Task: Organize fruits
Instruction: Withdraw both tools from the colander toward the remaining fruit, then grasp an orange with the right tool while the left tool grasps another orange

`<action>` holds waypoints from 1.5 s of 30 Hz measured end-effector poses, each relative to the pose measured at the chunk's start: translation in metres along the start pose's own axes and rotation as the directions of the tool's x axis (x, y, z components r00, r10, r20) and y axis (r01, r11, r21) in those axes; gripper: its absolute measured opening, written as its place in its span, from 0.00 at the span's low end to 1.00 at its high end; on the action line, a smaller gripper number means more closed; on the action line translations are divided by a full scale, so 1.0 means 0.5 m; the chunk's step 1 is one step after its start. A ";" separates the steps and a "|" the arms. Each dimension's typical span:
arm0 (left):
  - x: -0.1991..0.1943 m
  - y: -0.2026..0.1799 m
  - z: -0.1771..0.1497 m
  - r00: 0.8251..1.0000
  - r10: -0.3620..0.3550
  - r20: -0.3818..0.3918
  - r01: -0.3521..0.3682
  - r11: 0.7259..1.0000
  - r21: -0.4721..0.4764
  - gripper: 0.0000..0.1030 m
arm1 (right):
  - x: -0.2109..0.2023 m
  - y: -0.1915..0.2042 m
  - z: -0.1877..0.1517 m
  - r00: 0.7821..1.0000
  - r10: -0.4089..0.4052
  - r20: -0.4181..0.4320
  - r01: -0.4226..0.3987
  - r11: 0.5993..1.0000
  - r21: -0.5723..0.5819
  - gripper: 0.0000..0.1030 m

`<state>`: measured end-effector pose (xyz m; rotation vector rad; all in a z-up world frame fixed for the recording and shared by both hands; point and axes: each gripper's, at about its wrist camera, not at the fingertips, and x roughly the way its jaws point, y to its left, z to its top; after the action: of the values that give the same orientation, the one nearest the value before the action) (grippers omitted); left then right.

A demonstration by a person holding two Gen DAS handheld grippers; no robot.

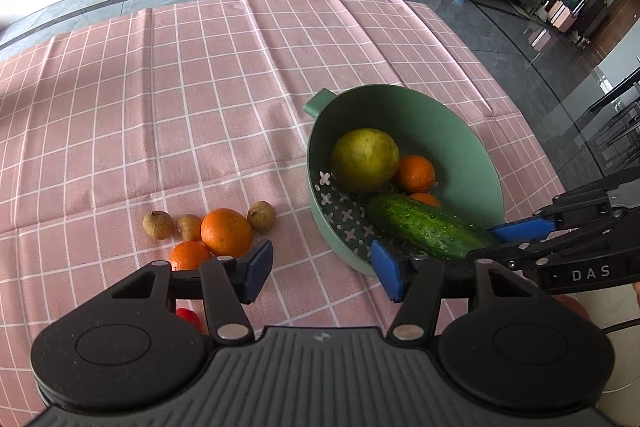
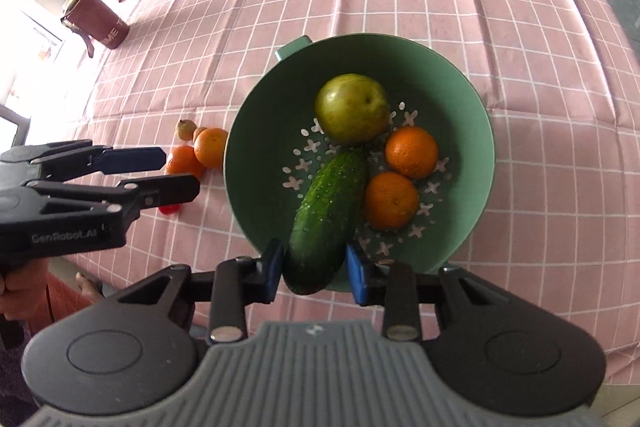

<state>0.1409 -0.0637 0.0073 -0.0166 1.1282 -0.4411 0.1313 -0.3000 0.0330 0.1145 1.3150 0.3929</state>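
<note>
Pink checked tablecloth (image 1: pixel 200 75) covers the table in the left wrist view. On it, toward the near edge, a green colander bowl (image 1: pixel 440 115) holds a yellow-green pear (image 1: pixel 365 159), two oranges, of which the upper orange (image 1: pixel 415 173) shows plainly, and a cucumber (image 1: pixel 424 227) slanting down to the bowl's near rim. Left of the bowl, on the cloth, lie a large orange (image 1: pixel 226 231), a smaller orange (image 1: pixel 189 255) touching it, and three small brown fruits, one brown fruit (image 1: pixel 261 215) nearest the bowl. The left gripper (image 1: pixel 322 273) hangs above the cloth between this cluster and the bowl, its jaws wide apart and holding nothing. The right gripper (image 1: pixel 490 241) reaches in from the right edge at the cucumber's near end.

From the right wrist view, the bowl (image 2: pixel 256 163) sits centred, with the pear (image 2: pixel 352 107) at the far side, two oranges (image 2: pixel 411 151) at the right and the cucumber (image 2: pixel 329 215) leaning over the near rim. The right gripper (image 2: pixel 314 269) has its blue pads on either side of the cucumber's near end; whether both press it, I cannot tell. The left gripper (image 2: pixel 178 171) is at the left edge, spread open, above the loose oranges (image 2: pixel 211 147) and a small red fruit (image 2: pixel 170 207).
</note>
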 end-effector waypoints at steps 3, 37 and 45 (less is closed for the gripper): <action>-0.002 0.001 -0.003 1.000 0.001 -0.001 -0.001 1.000 0.007 0.65 | -0.004 0.000 -0.004 0.999 -0.039 -0.025 0.038 0.998 -0.041 0.26; -0.104 0.123 -0.093 0.982 0.075 0.175 -0.098 0.987 0.124 0.64 | 0.047 0.254 -0.052 0.899 0.035 0.436 0.095 0.957 -0.273 0.36; -0.051 0.150 -0.113 0.988 0.057 0.144 -0.072 0.992 0.100 0.61 | 0.123 0.282 -0.070 0.909 -0.018 0.416 0.194 0.903 -0.384 0.35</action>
<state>0.1076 0.0256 -0.0125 0.0795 0.9633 -0.4341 0.0796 -0.1528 0.0098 -0.2305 0.7997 0.5173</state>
